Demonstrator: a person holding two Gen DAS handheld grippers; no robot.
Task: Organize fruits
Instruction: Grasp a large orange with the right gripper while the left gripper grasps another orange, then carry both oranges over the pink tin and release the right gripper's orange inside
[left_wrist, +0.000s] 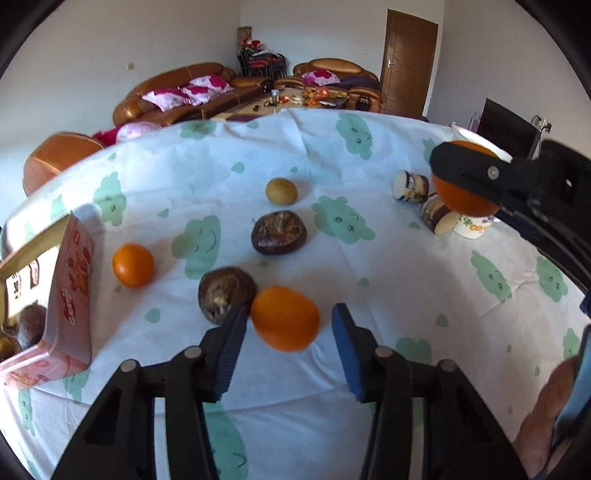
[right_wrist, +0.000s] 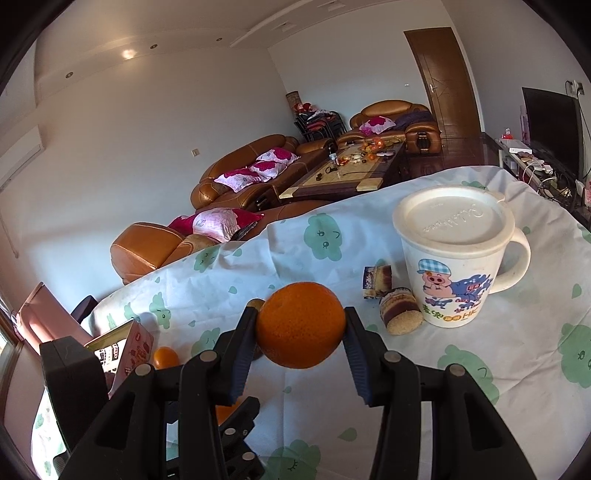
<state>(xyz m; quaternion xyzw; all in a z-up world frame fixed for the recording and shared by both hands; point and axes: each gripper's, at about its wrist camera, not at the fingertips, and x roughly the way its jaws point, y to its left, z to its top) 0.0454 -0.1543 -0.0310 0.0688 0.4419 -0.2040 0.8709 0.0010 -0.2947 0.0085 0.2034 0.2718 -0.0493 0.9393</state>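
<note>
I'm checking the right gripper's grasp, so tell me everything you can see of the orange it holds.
The orange is round, bright, with dimpled peel and a small stem dimple near its top. It looks whole and unbruised. The right gripper clamps it between its two blue-padded fingers, one pad on each side, clear above the tablecloth. Nothing else touches it. In the left wrist view it hangs in front of the mug, partly hidden by a black finger.

My desk's cloth (left_wrist: 388, 266) is white with pale green smiling clouds. The 3 oranges are bright orange, one (right_wrist: 301, 325) between my right hand-held gripper's (right_wrist: 301, 345) blue pads. The box (left_wrist: 72, 291) is pink with red print.
</note>
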